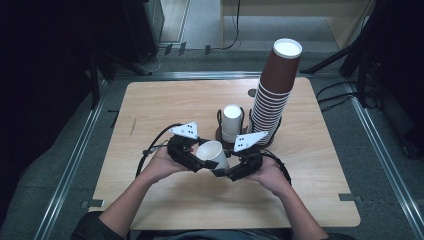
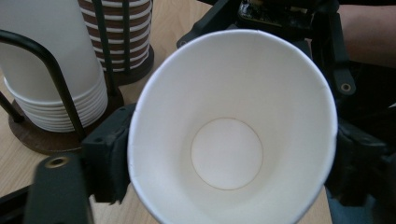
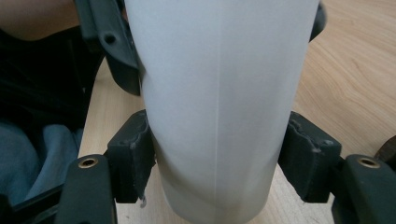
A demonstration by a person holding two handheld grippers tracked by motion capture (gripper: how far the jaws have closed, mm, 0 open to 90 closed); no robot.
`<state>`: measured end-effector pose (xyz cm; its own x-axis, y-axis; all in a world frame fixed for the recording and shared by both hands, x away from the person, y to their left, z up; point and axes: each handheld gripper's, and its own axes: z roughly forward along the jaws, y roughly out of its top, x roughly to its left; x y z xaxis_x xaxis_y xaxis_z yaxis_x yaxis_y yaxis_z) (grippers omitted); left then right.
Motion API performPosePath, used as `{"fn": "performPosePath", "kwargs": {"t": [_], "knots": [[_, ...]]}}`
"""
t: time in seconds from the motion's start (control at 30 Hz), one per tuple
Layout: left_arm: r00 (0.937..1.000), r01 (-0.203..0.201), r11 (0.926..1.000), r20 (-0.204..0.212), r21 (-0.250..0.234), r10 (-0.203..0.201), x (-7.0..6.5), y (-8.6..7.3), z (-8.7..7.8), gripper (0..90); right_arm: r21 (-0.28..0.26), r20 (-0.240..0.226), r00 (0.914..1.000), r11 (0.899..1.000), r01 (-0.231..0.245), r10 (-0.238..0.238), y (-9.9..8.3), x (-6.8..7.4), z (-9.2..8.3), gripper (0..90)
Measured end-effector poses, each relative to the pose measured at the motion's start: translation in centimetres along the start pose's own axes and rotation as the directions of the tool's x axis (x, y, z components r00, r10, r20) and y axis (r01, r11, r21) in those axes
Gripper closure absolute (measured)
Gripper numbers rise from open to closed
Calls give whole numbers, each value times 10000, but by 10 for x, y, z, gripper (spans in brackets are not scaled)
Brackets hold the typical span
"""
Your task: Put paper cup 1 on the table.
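We hold the white cup tilted just in front of the brown rack, our left gripper pinching its rim while our right gripper clamps its body.

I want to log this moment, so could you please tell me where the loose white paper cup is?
In the high view the white paper cup is held tilted between the left gripper and right gripper, above the table's near middle.
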<state>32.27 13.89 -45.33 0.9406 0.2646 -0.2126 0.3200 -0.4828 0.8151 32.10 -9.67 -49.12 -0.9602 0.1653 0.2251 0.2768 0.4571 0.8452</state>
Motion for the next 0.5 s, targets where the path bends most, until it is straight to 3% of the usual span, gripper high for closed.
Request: {"fn": "performPosePath", "kwargs": {"t": [0.3,0.5], "knots": [[10000,-76,9998,-10,183,76,-1,0,-2,274,105,169,9996,9997,235,-237,-1,1,2,338],[9996,149,9995,-231,281,-142,2,1,-8,279,352,362,9988,9989,322,-335,1,0,1,253]]}}
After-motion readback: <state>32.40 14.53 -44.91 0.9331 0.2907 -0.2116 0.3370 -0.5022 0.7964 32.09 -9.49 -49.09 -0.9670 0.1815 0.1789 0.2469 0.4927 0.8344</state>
